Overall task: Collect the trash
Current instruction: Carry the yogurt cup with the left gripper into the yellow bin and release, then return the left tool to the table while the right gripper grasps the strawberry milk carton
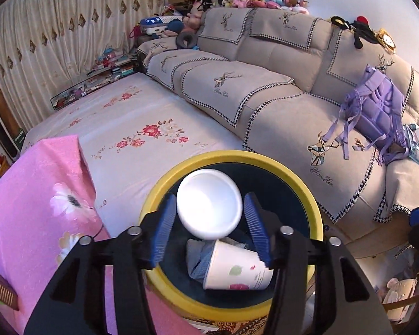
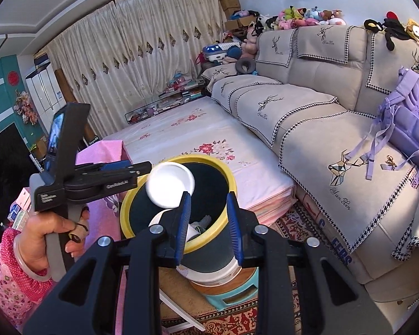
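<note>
Left claw [image 1: 209, 217], fingers spread apart, brackets a white cup [image 1: 209, 202] without clear contact, directly above the bin [image 1: 317, 212], where a flowered cup [image 1: 237, 270] lies on its side. Right claw [image 2: 208, 223], open and empty, hovers beside the bin's rim.

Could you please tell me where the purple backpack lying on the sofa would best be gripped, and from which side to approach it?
Probably by a shoulder strap: the purple backpack leans against the sofa backrest with its padded back panel and straps facing out, and loose webbing trails over the seat. Come from the front of the sofa and close on a strap; the body looks too wide for the jaws.
</note>
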Demonstrator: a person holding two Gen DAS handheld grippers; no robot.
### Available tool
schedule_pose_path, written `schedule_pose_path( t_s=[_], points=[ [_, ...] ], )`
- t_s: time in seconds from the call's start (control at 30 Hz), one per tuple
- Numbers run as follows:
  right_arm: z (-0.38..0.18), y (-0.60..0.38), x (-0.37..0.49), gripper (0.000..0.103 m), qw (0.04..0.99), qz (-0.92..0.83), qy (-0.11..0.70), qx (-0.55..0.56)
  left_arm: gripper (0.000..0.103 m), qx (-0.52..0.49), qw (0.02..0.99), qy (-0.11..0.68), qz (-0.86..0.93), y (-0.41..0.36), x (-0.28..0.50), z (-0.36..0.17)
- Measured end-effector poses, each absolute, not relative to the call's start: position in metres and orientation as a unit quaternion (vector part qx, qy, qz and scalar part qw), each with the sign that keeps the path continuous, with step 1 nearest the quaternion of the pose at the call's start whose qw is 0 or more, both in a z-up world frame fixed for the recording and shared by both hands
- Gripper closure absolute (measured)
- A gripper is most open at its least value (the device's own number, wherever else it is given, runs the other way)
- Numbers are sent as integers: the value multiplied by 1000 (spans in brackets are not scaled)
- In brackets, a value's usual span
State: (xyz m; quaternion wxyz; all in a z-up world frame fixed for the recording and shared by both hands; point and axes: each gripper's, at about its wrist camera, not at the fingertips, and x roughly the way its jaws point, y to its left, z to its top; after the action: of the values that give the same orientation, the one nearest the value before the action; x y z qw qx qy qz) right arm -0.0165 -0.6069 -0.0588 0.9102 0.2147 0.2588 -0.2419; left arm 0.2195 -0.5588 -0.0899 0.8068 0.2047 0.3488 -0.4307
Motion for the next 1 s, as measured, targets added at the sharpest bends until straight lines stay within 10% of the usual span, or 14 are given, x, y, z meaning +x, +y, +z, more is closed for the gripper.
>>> schedule_pose_path(
  t_s=[0.4,1.0],
  points=[
    [-55,-571,10,74,921,-199,270,197,10,124,879,285,-362,-380,203,-27],
    [-41,-440,119,72,944,-53,309,105,5,63,965,241,-78,-105,210,-36]
  ],
)
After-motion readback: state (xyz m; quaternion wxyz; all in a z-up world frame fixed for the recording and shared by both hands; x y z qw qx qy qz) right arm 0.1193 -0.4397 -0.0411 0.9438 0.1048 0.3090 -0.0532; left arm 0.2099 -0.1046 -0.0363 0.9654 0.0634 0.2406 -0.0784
